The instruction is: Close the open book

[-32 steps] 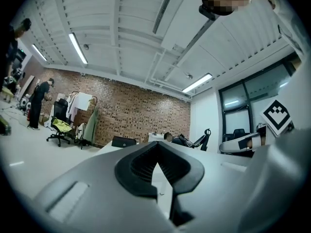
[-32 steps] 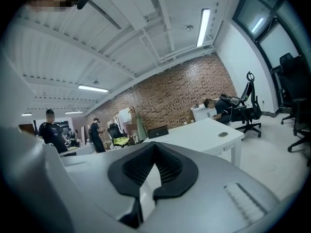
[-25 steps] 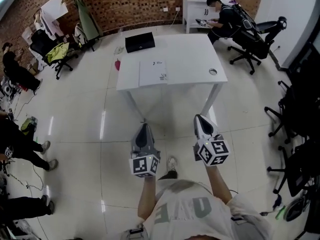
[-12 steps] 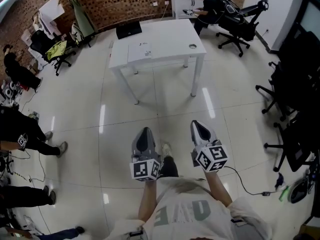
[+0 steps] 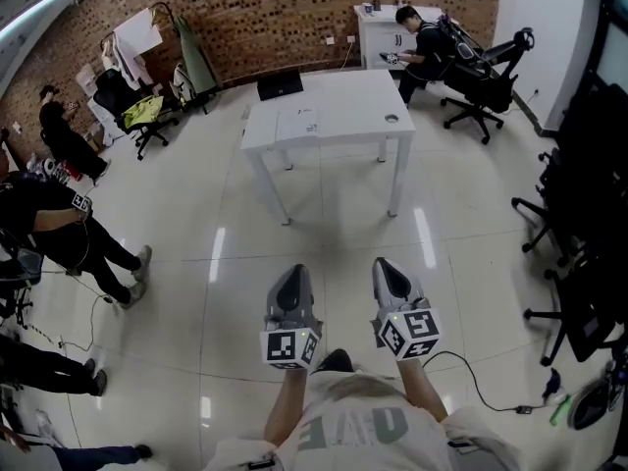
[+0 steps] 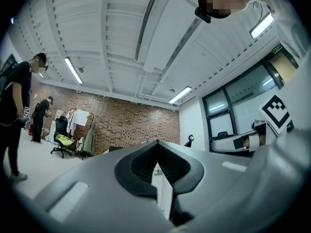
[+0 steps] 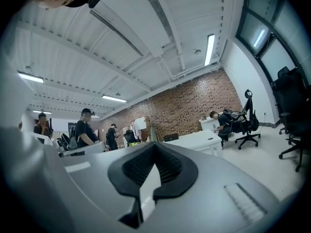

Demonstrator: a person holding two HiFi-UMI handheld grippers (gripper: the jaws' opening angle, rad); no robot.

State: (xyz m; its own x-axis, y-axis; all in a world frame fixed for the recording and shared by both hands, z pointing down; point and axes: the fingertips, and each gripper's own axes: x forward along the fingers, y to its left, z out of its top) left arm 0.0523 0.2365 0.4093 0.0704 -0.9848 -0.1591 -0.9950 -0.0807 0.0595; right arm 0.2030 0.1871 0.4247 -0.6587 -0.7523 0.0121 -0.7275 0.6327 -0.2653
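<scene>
A white book [image 5: 297,123] lies flat on the white table [image 5: 343,106] far ahead of me; whether it lies open I cannot tell at this distance. My left gripper [image 5: 291,281] and right gripper [image 5: 386,268] are held side by side over the floor, well short of the table and pointing towards it. Both are shut with nothing between the jaws. In the left gripper view the left gripper [image 6: 156,142] has its tips meeting. The right gripper [image 7: 154,144] looks the same in its own view, with the table [image 7: 197,140] beyond it.
A black case [image 5: 280,86] sits at the table's far end and a small round ring [image 5: 392,120] near its right edge. People [image 5: 59,234] stand at the left, and a seated person [image 5: 422,42] works at the back desk. Office chairs [image 5: 579,214] line the right. A cable [image 5: 481,381] crosses the floor.
I have backed away from the table, which now looks smaller and farther off. Both grippers came back with me, still side by side and shut.
</scene>
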